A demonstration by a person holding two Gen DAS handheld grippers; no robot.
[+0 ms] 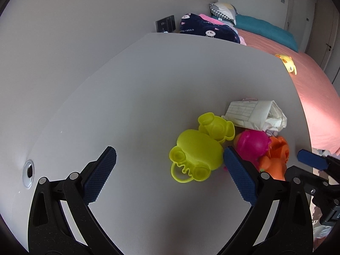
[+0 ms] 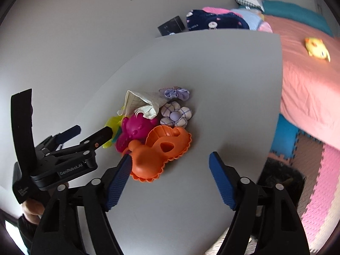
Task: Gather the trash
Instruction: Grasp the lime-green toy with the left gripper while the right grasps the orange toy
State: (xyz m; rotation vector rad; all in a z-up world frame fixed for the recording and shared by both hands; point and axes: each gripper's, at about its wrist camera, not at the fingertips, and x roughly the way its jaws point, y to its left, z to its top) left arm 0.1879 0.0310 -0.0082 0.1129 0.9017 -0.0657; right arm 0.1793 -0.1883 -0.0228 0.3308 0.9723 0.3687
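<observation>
Resting on the white table (image 2: 223,68), 1 crumpled sheet of lined paper (image 2: 141,104) lies at the far side of a toy cluster, touching the magenta mould (image 2: 136,129) and just beside 2 yellow-green moulds (image 1: 197,155), 1 orange mould (image 2: 161,148) and 2 fabric flowers (image 2: 176,114). Left gripper (image 1: 170,170) hovers with jaws spread and nothing between them, its right pad by the yellow-green pieces. Right gripper (image 2: 170,180) likewise stands released, its left pad at the orange mould's edge; contact unclear.
</observation>
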